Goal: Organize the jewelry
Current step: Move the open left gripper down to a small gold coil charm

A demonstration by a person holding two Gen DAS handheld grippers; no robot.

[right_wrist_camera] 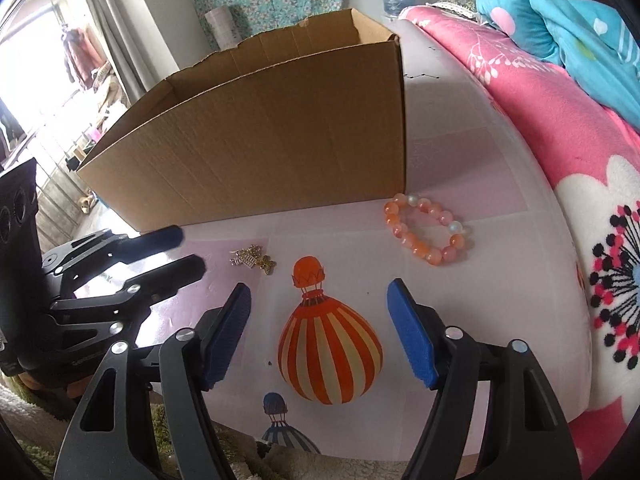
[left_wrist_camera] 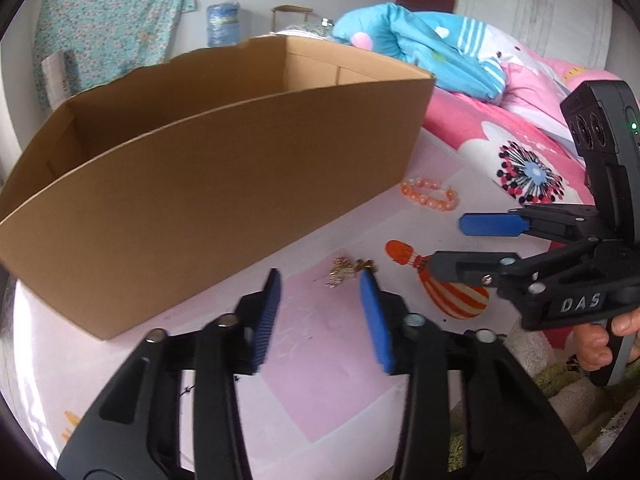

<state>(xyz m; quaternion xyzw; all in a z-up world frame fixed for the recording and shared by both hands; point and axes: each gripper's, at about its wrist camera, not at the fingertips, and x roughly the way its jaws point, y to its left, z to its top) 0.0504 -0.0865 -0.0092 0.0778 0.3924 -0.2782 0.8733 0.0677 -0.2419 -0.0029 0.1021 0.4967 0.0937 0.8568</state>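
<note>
Leftmost, the open cardboard box (right_wrist_camera: 260,128) stands on the pale surface (right_wrist_camera: 460,152). Next, the left gripper (left_wrist_camera: 320,280), fingers narrow and empty, hovers just short of the small gold trinkets (left_wrist_camera: 346,270). Further right, the right gripper (right_wrist_camera: 318,300), fingers wide and empty, hangs over the balloon print (right_wrist_camera: 328,344), near the orange bead bracelet (right_wrist_camera: 426,228).

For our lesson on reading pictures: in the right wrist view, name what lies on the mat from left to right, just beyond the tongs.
Gold earrings → orange balloon print → peach bead bracelet.
</note>
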